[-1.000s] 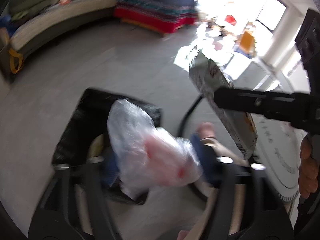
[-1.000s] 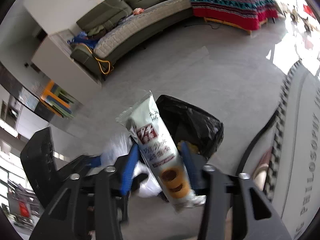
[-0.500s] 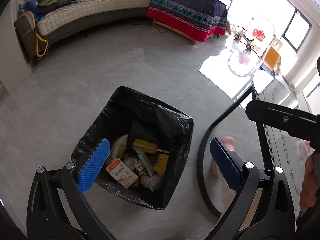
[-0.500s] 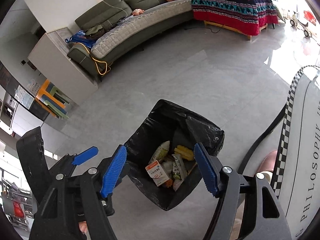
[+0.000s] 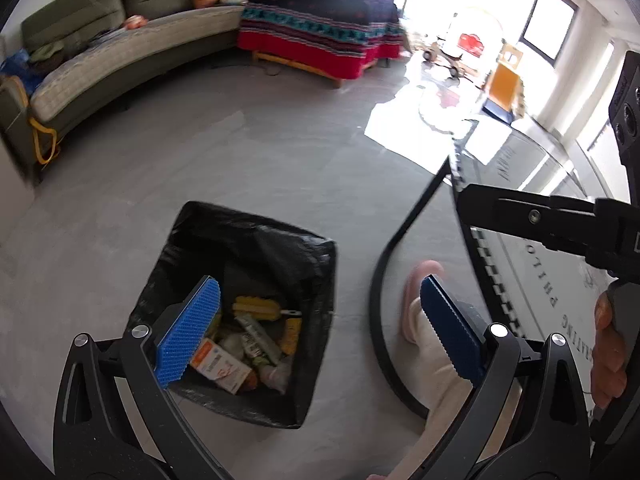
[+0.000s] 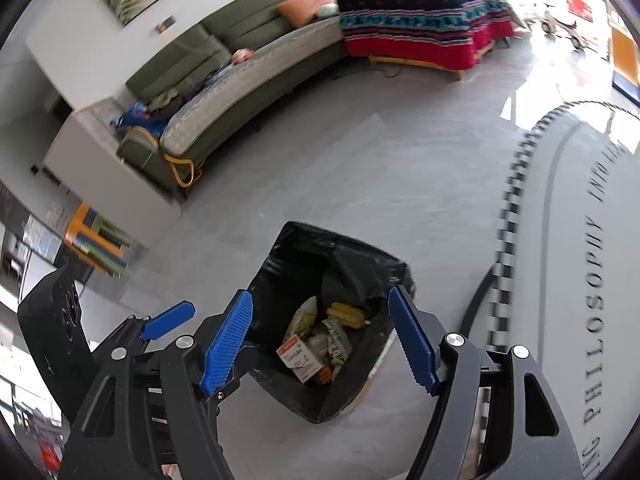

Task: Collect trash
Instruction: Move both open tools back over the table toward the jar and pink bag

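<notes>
Left wrist view: L gripper (image 5: pixel 316 328) gaped wide & empty — bag gone, wrapper gone from R gripper (image 6: pixel 320 340), also wide. Bin (image 5: pixel 256 240) sat just below both w/ trash (image 6: pixel 316 340) inside; drop done.

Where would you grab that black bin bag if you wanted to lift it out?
Take the bin bag by its rim, folded over the bin's top edge, at a corner, coming from above. That edge is the only loose, pinchable part; below it the liner lies flat against the walls and the trash fills the bottom.
</notes>
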`<state>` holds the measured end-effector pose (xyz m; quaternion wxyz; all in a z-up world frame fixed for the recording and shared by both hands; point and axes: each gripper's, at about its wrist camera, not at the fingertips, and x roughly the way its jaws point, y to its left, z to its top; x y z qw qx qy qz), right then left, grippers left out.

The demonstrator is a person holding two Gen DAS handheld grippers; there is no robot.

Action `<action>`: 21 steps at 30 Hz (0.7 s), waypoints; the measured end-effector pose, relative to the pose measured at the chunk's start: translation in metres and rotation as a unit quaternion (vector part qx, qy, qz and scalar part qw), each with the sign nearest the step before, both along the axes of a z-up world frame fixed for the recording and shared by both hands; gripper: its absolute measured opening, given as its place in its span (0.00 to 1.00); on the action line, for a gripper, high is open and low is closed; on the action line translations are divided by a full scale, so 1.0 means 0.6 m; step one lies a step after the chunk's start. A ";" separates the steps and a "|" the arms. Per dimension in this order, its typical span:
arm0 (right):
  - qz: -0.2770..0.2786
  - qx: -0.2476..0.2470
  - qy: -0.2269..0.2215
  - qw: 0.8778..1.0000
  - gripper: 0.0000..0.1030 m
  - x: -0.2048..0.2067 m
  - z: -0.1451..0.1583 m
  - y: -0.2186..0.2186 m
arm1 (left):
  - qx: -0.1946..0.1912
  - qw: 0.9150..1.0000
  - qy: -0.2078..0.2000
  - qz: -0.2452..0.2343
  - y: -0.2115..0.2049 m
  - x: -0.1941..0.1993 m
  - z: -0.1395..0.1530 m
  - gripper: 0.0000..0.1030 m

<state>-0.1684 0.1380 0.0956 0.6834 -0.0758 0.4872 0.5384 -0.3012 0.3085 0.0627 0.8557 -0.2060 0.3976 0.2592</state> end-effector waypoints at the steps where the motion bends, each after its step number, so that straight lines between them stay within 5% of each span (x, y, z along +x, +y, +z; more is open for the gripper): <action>1: -0.009 0.001 0.002 1.000 0.70 0.009 0.000 -0.011 | 0.001 1.000 0.000 -0.008 -0.007 0.011 0.002 0.94; 13: -0.092 0.016 0.001 0.996 0.70 0.103 0.014 -0.154 | 0.012 0.995 -0.006 -0.098 -0.114 0.122 0.027 0.94; 21: -0.165 0.013 -0.017 0.986 0.74 0.169 0.015 -0.270 | -0.003 0.984 0.001 -0.178 -0.203 0.218 0.018 0.94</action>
